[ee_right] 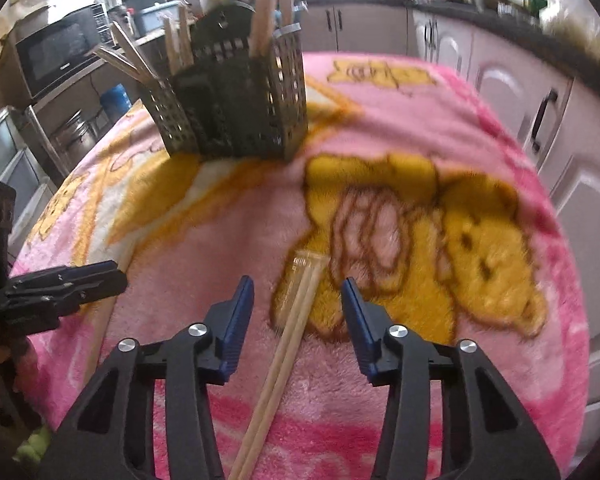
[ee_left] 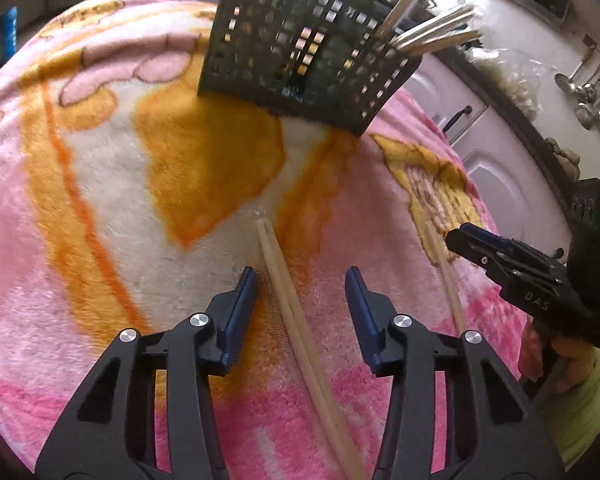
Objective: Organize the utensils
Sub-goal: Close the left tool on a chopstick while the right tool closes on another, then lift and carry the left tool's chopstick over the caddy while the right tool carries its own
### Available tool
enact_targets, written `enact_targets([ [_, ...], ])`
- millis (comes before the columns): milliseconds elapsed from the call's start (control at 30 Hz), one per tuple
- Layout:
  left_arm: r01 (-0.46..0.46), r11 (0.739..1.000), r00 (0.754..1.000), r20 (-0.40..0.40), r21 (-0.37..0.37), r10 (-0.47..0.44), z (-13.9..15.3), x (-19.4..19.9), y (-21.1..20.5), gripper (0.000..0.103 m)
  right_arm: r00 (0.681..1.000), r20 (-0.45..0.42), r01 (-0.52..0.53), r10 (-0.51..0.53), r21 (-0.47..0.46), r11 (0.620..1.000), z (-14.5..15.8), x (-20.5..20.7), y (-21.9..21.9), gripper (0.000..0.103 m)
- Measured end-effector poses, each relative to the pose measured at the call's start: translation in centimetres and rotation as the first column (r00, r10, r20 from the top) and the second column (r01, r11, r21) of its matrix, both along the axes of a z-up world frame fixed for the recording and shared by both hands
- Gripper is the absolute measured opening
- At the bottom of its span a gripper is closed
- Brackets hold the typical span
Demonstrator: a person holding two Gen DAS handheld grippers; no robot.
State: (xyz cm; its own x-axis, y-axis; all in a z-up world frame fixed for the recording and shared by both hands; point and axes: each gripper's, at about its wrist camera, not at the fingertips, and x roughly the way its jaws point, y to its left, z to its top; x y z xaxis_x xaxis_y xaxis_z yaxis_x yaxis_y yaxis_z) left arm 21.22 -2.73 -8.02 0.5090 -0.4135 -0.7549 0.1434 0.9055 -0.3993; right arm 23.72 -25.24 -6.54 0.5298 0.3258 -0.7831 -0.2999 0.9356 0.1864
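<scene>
A chopstick pair [ee_left: 284, 292] is straddled, untouched, by the released left gripper [ee_left: 302, 280]; another pair [ee_right: 296, 312] likewise by the released right gripper [ee_right: 298, 290]; the utensil basket [ee_left: 300, 56] is seen at twelve o'clock.

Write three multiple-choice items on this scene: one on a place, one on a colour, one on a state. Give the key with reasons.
1. Where does the pair of chopsticks in the left wrist view lie?
A. in the basket
B. between the left gripper's fingers, on the blanket
C. on the counter

2. What colour are the gripper pads?
A. blue
B. red
C. white

3. How does the utensil basket stand?
A. tipped over, empty
B. upside down
C. upright, chopsticks inside

Key: 1 B, the sticks run up the gap, untouched; 2 A, both views show blue pads; 3 C, sticks poke from its top.
</scene>
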Motion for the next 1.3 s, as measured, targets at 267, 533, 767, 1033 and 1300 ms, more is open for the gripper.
enact_targets([
  [267, -0.011, 0.999, 0.999, -0.049, 0.047, 0.014, 0.0, 1.9, -0.9, 0.037, 0.991, -0.133, 0.003, -0.001, 0.016, 1.0, -1.6, 2.3, 0.7, 0.035],
  [533, 0.056, 0.99, 0.992, -0.121, 0.132, -0.04, 0.3, 4.5, -1.3, 0.023, 0.983, -0.184, 0.023, -0.021, 0.011, 1.0, -1.5, 4.4, 0.4, 0.016],
  [767, 0.109, 0.972, 0.99, -0.106, 0.21, -0.088, 0.7, 4.9, -1.7, 0.003, 0.988, -0.151, -0.01, 0.014, 0.026, 1.0, -0.5, 4.4, 1.0, 0.007],
  [1033, 0.093, 0.986, 0.987, 0.115, 0.135, -0.109, 6.4, 3.9, -0.8, 0.001, 0.998, 0.037, -0.062, 0.058, 0.112, 0.992, 4.2, 2.2, 0.8, 0.006],
  [1300, 0.007, 0.995, 0.917, 0.396, 0.099, -0.046, 13.3, 3.2, 0.0, 0.001, 0.944, 0.33, -0.047, -0.018, 0.189, 0.981, 10.5, 0.7, 0.8, 0.006],
])
